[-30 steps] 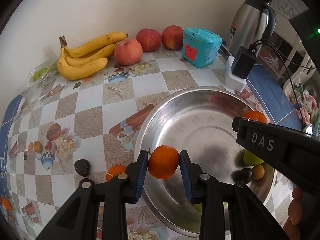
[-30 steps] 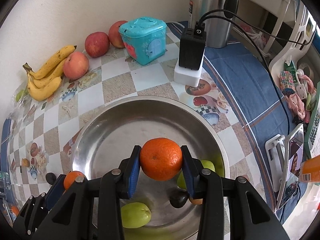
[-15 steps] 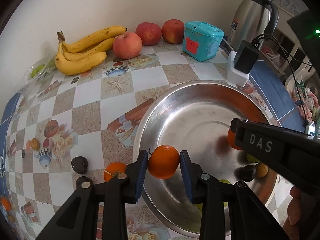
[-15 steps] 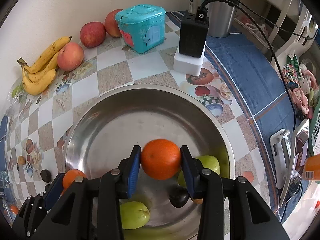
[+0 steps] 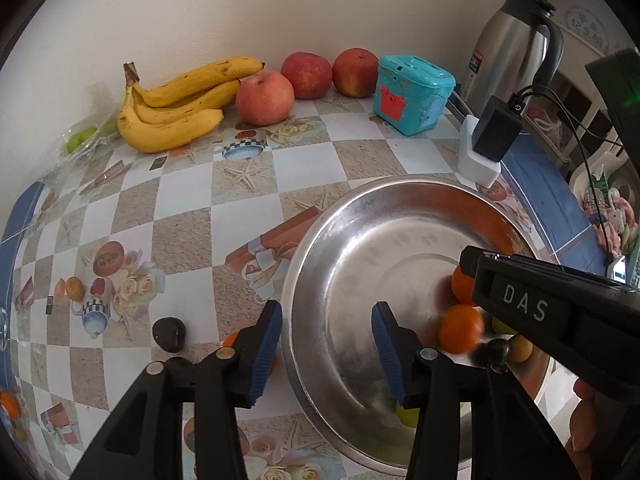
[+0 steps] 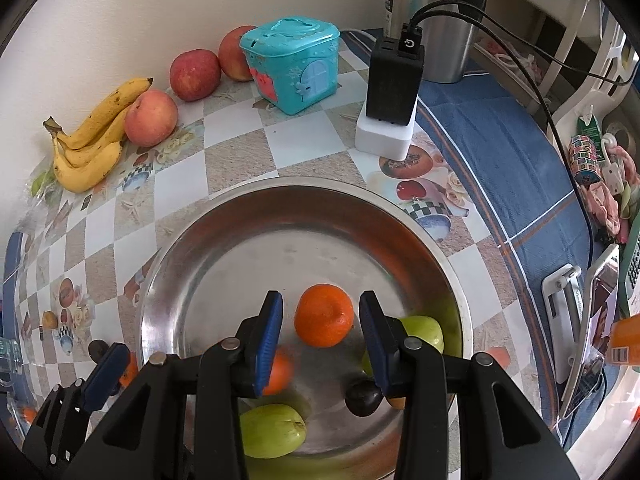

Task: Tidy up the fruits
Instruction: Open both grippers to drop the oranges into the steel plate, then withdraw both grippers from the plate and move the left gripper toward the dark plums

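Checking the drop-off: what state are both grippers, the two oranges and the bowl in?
Left gripper: jaws opening, nothing between them.
Right gripper: open, pads clear of the fruit.
Blurred orange: loose in the bowl.
Sharp orange: ungripped, between the right jaws.
Bowl: upright, holding fruit.

Both wrist cameras look steeply down along their fingers, close over the steel bowl (image 5: 320,240) on the checkered bench (image 5: 180,220). The left views from the bowl's left rim, the right from above its centre; both share bananas (image 6: 88,148) and wall.
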`<state>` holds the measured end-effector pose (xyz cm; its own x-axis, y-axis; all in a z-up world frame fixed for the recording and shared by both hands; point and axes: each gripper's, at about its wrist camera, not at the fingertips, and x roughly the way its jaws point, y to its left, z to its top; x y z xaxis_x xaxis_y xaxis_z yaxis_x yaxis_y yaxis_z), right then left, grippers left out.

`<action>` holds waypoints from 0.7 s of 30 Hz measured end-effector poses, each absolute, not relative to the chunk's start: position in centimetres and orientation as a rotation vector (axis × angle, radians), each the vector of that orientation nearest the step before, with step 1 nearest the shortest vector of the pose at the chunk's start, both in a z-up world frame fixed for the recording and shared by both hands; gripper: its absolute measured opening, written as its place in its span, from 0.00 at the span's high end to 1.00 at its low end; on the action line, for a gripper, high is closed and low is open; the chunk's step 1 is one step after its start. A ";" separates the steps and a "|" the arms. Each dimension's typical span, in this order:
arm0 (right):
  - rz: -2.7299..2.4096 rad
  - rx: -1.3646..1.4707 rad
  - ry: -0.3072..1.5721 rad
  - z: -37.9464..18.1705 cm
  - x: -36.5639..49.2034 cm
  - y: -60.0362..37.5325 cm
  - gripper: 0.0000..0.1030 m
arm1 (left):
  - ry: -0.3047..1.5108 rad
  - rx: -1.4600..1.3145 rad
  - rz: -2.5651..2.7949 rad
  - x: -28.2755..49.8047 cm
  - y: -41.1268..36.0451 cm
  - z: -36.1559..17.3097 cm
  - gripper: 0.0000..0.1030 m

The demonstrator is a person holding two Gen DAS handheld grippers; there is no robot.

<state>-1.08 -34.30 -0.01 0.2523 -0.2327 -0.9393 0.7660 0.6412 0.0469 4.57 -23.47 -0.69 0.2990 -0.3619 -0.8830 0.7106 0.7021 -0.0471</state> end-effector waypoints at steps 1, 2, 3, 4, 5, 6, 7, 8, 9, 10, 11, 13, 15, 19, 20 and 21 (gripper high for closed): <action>-0.727 0.570 1.119 0.0 -1.1 -34.3 0.60 | 1.045 0.385 -0.733 4.7 -23.4 -0.7 0.49; -0.723 0.569 1.118 0.0 -1.0 -34.3 0.60 | 1.046 0.382 -0.731 4.7 -23.3 -0.7 0.49; -0.720 0.569 1.118 0.0 -1.0 -34.2 0.60 | 1.047 0.379 -0.728 4.8 -23.2 -0.7 0.48; -0.719 0.568 1.119 0.0 -1.0 -34.2 0.60 | 1.049 0.375 -0.725 4.9 -23.1 -0.6 0.48; -0.719 0.566 1.120 0.0 -0.9 -34.1 0.60 | 1.050 0.372 -0.719 5.1 -23.0 -0.6 0.47; -0.719 0.564 1.120 0.0 -0.9 -34.1 0.60 | 1.050 0.369 -0.710 5.2 -22.9 -0.5 0.45; -0.718 0.563 1.120 0.0 -0.9 -34.0 0.60 | 1.047 0.364 -0.697 5.4 -22.6 -0.4 0.42; -0.716 0.563 1.120 0.0 -0.9 -34.0 0.60 | 1.045 0.359 -0.686 5.7 -22.4 -0.4 0.40; -0.715 0.563 1.120 0.0 -0.9 -34.0 0.60 | 1.044 0.352 -0.668 6.0 -22.1 -0.3 0.38; -0.713 0.565 1.120 -0.1 -0.9 -34.0 0.60 | 1.044 0.348 -0.652 6.2 -21.8 -0.2 0.34; -0.710 0.569 1.120 -0.1 -0.9 -34.0 0.60 | 1.043 0.346 -0.634 6.5 -21.6 -0.2 0.32; -0.689 0.594 1.120 -0.3 -0.9 -34.1 0.60 | 1.038 0.346 -0.593 7.1 -21.0 -0.1 0.28; -0.667 0.639 1.112 -0.5 -1.1 -34.4 0.54 | 1.032 0.355 -0.556 7.6 -20.5 -0.1 0.24; -0.658 0.638 1.101 -0.5 -1.1 -34.3 0.47 | 0.998 0.394 -0.475 8.3 -19.7 0.0 0.08; -0.663 0.627 1.105 -0.4 -1.1 -34.2 0.45 | 0.990 0.399 -0.464 8.4 -19.6 0.1 0.06; -0.669 0.615 1.109 -0.4 -1.0 -34.2 0.41 | 0.978 0.405 -0.452 8.5 -19.5 0.2 0.04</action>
<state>-1.00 -34.15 -0.41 0.2954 -0.1756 -0.9391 0.7485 0.6534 0.1133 8.53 -19.46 0.17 0.4810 -0.1818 -0.8577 0.5360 0.8351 0.1236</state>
